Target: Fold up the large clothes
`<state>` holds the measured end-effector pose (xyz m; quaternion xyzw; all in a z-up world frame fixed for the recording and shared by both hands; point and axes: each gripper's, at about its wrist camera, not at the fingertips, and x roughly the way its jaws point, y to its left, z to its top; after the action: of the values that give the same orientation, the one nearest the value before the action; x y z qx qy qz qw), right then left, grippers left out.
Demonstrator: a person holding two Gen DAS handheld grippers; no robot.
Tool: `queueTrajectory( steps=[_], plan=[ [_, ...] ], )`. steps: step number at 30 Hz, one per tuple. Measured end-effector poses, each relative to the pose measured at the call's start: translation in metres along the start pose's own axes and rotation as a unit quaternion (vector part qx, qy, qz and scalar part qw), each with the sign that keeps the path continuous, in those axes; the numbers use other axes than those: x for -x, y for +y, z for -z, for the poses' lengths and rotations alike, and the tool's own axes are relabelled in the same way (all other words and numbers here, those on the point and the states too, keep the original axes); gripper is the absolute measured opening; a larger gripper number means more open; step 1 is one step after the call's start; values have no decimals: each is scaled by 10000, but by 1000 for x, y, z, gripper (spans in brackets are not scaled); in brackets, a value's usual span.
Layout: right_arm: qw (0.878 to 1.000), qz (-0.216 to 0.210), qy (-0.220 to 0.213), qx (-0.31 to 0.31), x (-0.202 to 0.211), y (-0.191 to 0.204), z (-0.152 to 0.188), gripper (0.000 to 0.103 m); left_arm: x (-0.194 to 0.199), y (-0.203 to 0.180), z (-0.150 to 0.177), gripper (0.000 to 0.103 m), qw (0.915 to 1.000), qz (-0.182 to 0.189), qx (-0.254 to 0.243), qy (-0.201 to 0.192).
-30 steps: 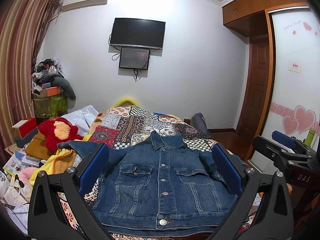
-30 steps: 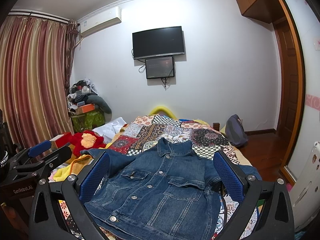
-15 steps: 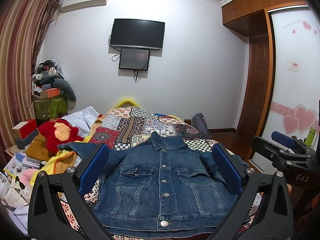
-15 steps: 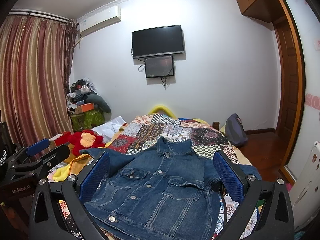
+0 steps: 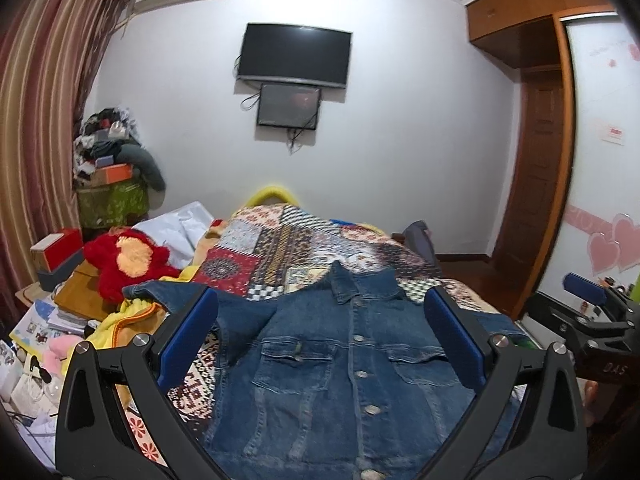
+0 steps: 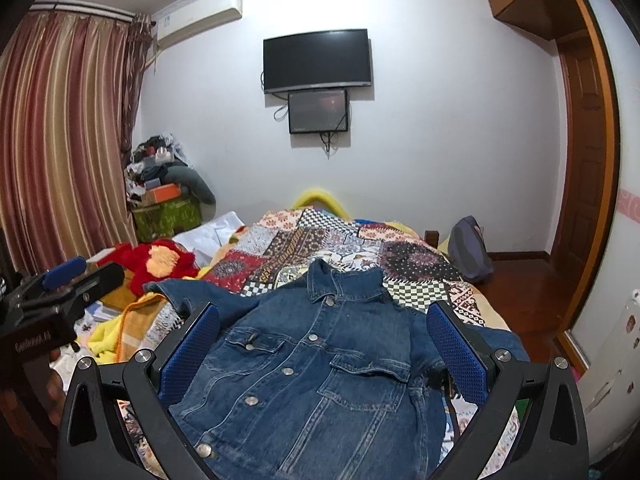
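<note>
denim on patchwork: jacket sits front-up on the bed, nothing folded yet
bed (image 5: 256, 248): patchwork quilt is the work surface; broad and flat, so the whole garment can lie spread
denim jacket (image 5: 344, 376): buttoned, collar toward the far wall, hem toward the cameras; lies near the bed's foot, likely so both claws reach it from this end
sleeves: one sleeve (image 6: 188, 294) runs out toward the red plush toy (image 5: 128, 260); the other drops over the bed's right edge, mostly hidden by a finger. Both look like they need folding in first
left claw (image 5: 322, 340): jaws spread wide, holding nothing, hovers above the jacket's chest, not touching cloth
right claw (image 6: 324, 350): same, gaping and empty, above the chest pockets
pose: both claws side by side, level, aimed along the jacket; reads as a lining-up stance before the first grasp
clutter: books and yellow blanket (image 6: 116, 328) just beside the left sleeve; snag risk when that sleeve is pulled in
</note>
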<state>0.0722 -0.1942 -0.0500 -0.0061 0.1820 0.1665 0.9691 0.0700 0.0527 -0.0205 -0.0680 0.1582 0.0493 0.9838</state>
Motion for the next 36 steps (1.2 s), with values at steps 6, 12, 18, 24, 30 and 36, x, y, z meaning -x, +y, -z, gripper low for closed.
queueTrajectory(
  steps=[6,12,18,24,30,36],
  plan=[
    [9996,-119,250,93,-59,6,-7,103,-60,46,-4,103,9977,-509,215,386],
    [9958,-333,830,218,-133,12,-13,103,-119,102,10,103,9901,-1137,273,773],
    [9854,-428,1510,654,-210,24,-15,103,-170,165,22,103,9801,-1566,326,1176],
    [9650,-483,2341,1078,-286,37,13,103,-217,224,36,103,9727,-1378,848,1664],
    [9465,-696,2917,1192,-340,46,38,103,-274,248,53,103,9580,-1042,1047,2457],
    [9390,-975,3139,1012,-372,50,44,103,-320,263,72,95,9350,-174,1809,3047]
  ],
)
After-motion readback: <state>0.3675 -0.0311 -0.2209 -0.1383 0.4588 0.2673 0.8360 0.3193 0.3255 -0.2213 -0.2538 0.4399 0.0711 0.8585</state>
